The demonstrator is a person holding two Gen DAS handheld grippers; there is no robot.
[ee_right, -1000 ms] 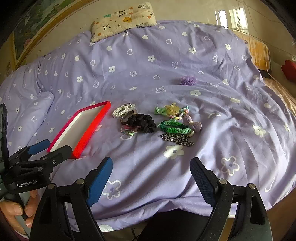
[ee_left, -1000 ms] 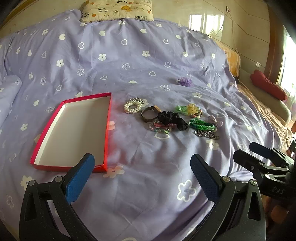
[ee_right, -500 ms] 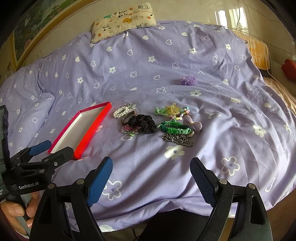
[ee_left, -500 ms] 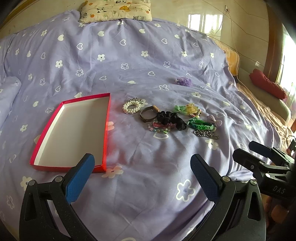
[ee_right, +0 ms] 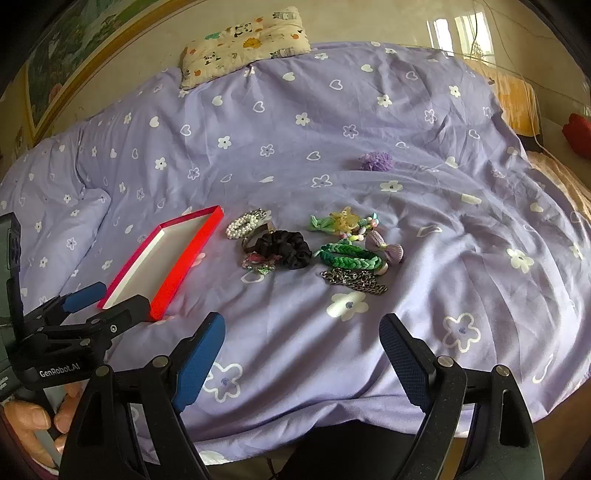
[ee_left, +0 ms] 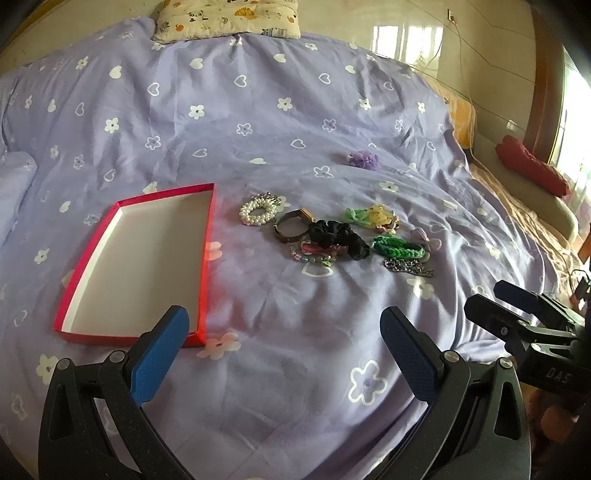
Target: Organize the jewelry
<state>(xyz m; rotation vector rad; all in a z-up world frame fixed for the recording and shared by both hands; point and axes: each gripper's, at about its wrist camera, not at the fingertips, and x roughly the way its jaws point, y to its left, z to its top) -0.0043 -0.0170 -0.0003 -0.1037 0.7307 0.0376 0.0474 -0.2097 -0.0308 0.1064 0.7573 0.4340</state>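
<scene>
An empty red box with a white inside lies on the purple bedspread, left of a cluster of jewelry. The cluster holds a pearl bracelet, a brown bangle, a black scrunchie, a green braided band and a silver chain. In the right wrist view the box, scrunchie and chain show too. My left gripper is open and empty, near the box's front corner. My right gripper is open and empty, short of the chain.
A purple pompom lies apart, farther back. A patterned pillow sits at the head of the bed. A red cushion lies on a bench at the right. The bed's front edge runs just below my grippers.
Both views have shifted only slightly; the grippers stay open and nothing on the bed has moved.
</scene>
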